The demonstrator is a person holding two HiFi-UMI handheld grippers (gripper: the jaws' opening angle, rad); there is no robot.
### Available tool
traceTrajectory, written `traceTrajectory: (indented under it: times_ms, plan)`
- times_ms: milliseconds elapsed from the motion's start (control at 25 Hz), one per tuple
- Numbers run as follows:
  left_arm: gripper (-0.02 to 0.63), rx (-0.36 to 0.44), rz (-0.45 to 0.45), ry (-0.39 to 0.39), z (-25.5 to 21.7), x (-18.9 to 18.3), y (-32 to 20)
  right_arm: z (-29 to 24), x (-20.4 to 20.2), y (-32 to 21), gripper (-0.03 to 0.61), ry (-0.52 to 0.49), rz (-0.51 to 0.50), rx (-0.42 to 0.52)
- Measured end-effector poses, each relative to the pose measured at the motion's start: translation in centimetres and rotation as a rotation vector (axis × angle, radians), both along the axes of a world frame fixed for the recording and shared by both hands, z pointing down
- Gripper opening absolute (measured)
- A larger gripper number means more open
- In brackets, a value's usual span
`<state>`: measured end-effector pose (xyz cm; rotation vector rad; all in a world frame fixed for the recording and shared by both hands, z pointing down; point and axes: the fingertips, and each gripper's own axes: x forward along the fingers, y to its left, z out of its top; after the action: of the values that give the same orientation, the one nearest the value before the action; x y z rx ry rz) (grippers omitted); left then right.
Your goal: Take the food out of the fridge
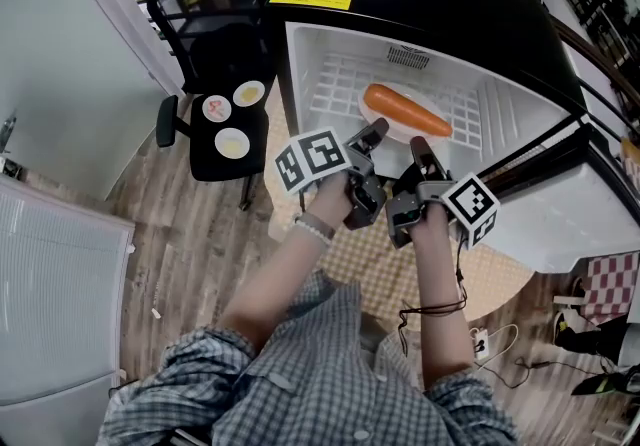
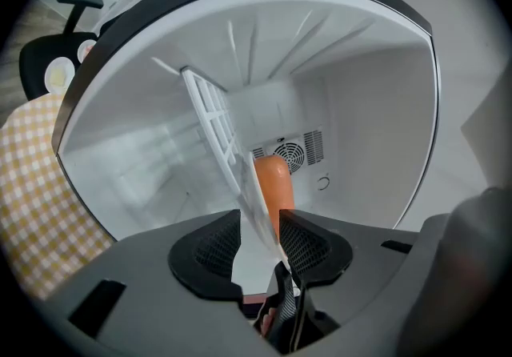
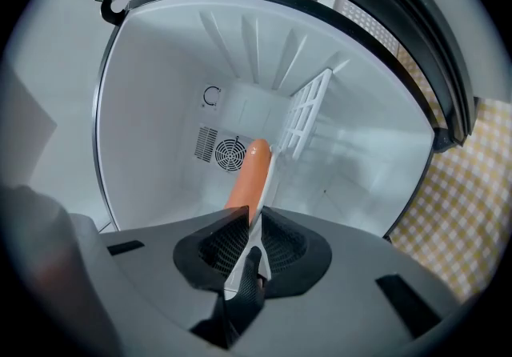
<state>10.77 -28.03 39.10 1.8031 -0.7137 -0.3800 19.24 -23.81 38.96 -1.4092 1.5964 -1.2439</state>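
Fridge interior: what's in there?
A sausage on a white plate, on the wire shelf; a fan vent at the back. The plate hides the shelf beneath it.

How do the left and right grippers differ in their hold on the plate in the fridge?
The left gripper's jaws stand apart, with the plate rim loose between them; the right gripper's jaws are clamped on that rim. In the head view the left gripper is at the plate's left side and the right gripper at its right. Both reach into the fridge toward the orange food.
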Motion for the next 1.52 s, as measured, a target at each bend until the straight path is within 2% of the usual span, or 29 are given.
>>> traceTrajectory:
  times_ms: [240, 280, 360, 520, 920, 1200, 1520]
  plan:
    - [0.141, -0.049, -0.014, 0.090, 0.4, 0.3, -0.1, 0.2, 0.1, 0.3, 0.046, 0.003, -0.007, 0.005]
    - [0.130, -0.059, -0.014, 0.117, 0.2, 0.3, -0.1, 0.2, 0.0, 0.3, 0.046, 0.012, -0.007, 0.003]
    - [0.068, -0.075, -0.020, 0.162, -0.1, 0.4, -0.1, 0.1, 0.0, 0.2, 0.046, 0.028, -0.006, 0.003]
    - [0.058, -0.099, -0.027, 0.190, -0.1, 0.6, -0.3, 0.1, 0.1, 0.2, 0.046, 0.045, 0.011, 0.013]
    - [0.058, -0.108, -0.019, 0.212, -0.2, 0.2, -0.4, 0.0, 2.6, 0.2, 0.046, 0.017, 0.088, 0.024]
    - [0.058, -0.103, -0.019, 0.217, -0.2, 0.3, -0.5, 0.0, 2.5, -0.3, 0.046, 0.010, 0.055, 0.049]
    - [0.040, -0.099, -0.014, 0.198, -0.1, 0.1, -0.4, 0.5, 2.3, -0.1, 0.041, 0.000, 0.061, 0.026]
